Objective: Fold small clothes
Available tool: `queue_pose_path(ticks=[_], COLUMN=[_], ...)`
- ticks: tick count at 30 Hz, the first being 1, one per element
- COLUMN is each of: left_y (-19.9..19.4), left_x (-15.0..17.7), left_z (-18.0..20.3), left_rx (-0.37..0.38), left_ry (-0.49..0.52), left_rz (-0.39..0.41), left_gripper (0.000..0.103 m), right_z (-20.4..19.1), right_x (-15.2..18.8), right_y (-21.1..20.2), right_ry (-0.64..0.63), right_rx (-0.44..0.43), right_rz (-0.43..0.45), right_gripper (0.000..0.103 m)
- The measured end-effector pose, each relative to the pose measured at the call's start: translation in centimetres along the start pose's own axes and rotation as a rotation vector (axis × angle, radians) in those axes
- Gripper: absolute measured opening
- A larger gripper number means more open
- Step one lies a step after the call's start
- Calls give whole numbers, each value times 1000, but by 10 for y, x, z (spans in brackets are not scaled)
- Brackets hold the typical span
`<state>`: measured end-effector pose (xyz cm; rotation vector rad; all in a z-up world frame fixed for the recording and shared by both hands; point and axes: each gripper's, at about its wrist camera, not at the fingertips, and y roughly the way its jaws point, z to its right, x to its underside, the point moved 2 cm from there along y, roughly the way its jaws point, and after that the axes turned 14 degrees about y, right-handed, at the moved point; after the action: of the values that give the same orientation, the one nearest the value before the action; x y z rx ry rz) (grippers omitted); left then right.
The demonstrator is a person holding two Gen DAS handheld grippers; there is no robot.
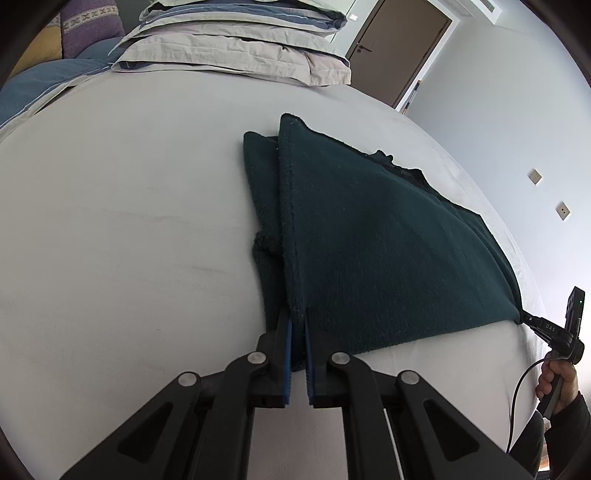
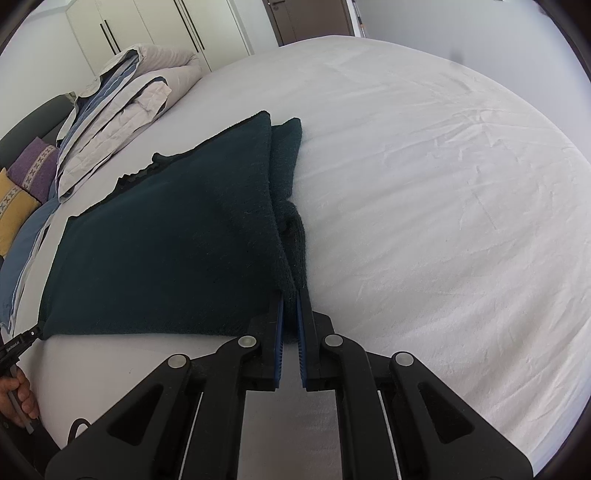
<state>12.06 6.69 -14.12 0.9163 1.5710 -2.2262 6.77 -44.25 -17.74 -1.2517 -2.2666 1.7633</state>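
Dark green cloth [image 1: 388, 240], thick and towel-like, lies on a bed [image 1: 110, 221] covered with a pale sheet, and I hold it by its two near corners. My left tool [image 1: 298, 325] is clamped on the cloth's near left corner; the blue pads pinch a hemmed edge that runs away from me. My right tool [image 2: 290, 306] is clamped on the near right corner, its blue pads gripping a bunched fold of the same cloth. Each tool shows at the edge of the other's view, with my hand wrapped round its handle and a black cable hanging from the right one.

Between the two tools the cloth's top layer is stretched smooth and lifted slightly off the sheet. Beneath it, at the left tool's side, a second layer of the cloth lies flat on the bed and sticks out sideways past the top layer's edge. The cloth's far edge is uneven, with a darker ragged strip showing along it.

Beyond the cloth's far edge sits a stack of folded bedding [image 1: 236, 48] in beige and blue. Past that stack are a purple cushion [image 2: 33, 166] and a yellow cushion [image 2: 14, 210]. Farther still stand white wardrobe doors [image 2: 147, 26] and a brown door [image 1: 399, 48].
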Motion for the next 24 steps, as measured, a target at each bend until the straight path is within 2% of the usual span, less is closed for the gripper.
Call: queue_pose_path(ticks=[7, 9, 10, 11, 13, 14, 15, 17, 19, 22, 24], left_y=[1, -2, -5, -9, -22, -30, -36, -40, -35, -10, 12], left_x=[1, 1, -1, -2, -6, -10, -16, -33, -52, -73, -79], left_z=[-1, -2, -3, -4, -4, -4, -2, 6, 22, 52, 70], left_rx=[3, 15, 17, 5, -37, -56, -68, -65, -39, -1, 17], left_ry=[-5, -19, -24, -26, -16, -5, 6, 29, 56, 98, 113], left_rz=[7, 16, 20, 24, 47, 65, 83, 107, 123, 125, 92], left_gripper=[7, 8, 10, 15, 26, 26, 27, 27, 31, 33, 33], right_z=[0, 0, 1, 2, 5, 4, 0, -16, -43, -96, -129], right_x=[0, -2, -3, -4, -7, -9, -11, -16, -19, -13, -5], right_y=[0, -5, -10, -16, -33, -42, -50, -58, -52, -21, 4], right_ry=[0, 15, 26, 37, 65, 76, 81, 83, 109, 147, 166], right_rx=[-11, -15, -9, 0, -13, -25, -43, -124, -232, -415, -508], right_rz=[-11, -15, -8, 8, 54, 76, 96, 86, 31, -104, -183], right_gripper=[6, 10, 18, 26, 33, 43, 45, 45, 45, 45, 45])
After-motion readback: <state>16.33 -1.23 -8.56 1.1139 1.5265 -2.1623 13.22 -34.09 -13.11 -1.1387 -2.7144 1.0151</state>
